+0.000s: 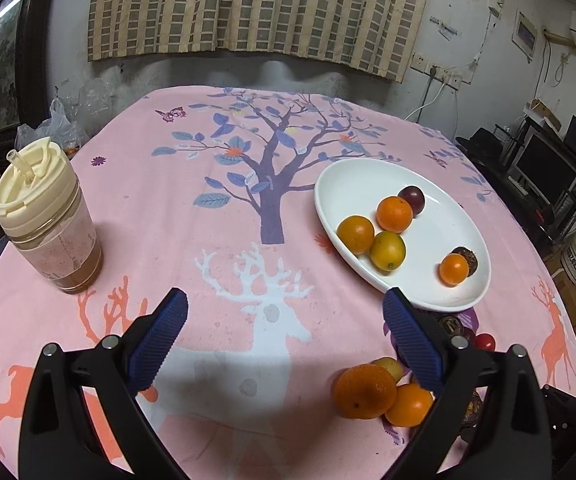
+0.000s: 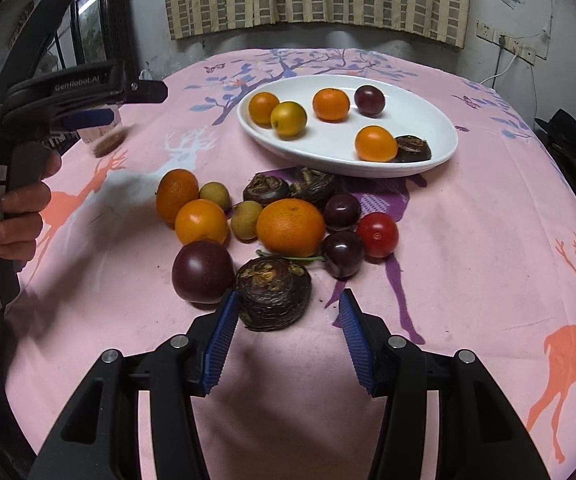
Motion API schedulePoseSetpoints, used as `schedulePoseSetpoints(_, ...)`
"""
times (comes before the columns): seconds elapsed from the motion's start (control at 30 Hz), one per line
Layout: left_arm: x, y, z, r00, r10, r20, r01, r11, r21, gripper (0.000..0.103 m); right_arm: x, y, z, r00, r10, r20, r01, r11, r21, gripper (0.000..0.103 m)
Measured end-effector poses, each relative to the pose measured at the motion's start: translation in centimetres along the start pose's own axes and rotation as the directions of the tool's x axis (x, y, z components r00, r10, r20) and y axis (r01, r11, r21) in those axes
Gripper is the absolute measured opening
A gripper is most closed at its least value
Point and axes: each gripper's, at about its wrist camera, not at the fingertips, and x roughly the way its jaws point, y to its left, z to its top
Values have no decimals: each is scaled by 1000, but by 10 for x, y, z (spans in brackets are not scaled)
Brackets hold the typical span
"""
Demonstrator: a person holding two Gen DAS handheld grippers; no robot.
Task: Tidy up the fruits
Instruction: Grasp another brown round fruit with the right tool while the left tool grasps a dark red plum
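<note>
A white oval plate [image 2: 428, 120] [image 1: 352, 184] holds several oranges, a dark plum and a dark water chestnut. A pile of loose fruit lies on the pink cloth in front of it: oranges [image 2: 290, 226], plums, a red tomato [image 2: 377, 234], a purple passion fruit [image 2: 202, 271] and dark water chestnuts [image 2: 273, 293]. My right gripper [image 2: 286, 306] is open, its jaws around the nearest water chestnut. My left gripper [image 1: 286, 306] is open and empty above the cloth, left of two oranges [image 1: 366, 391]; it also shows in the right wrist view [image 2: 88, 118].
A lidded tumbler [image 1: 48, 216] with a brown drink stands at the table's left. Plastic bags lie at the far left edge. The round table meets a wall with a curtain behind; shelves with electronics stand off the right side.
</note>
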Motion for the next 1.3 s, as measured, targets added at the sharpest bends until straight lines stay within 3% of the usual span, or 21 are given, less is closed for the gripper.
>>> schedulePoseSetpoints(0.33,-3,9,-4,1000,0,-13,-1,1000,-28,96,16,-3,8,999,21,-36,-20,999,34,52)
schedulePoseSetpoints(0.57,-1,11,-5,1000,5,-23,-5,1000,-27,96,20,-2,10,998,42,-49,-40,999,36,46)
schedulePoseSetpoints(0.9,14,8,-12,998,37,-49,-37,999,-13,96,21,-15,9,992,122,-30,-118,987,109,44)
schedulePoseSetpoints(1.1,-7,-4,-53,997,-43,-57,44,999,16,96,4,-35,4,977,201,76,-212,958,193,44)
schedulePoseSetpoints(1.2,-19,-22,-80,986,-132,-105,138,989,49,96,-5,-45,3,974,186,133,-213,950,231,44)
schedulePoseSetpoints(1.3,-29,-45,-100,982,-150,-117,164,978,125,94,-12,-56,2,973,160,168,-203,939,278,44)
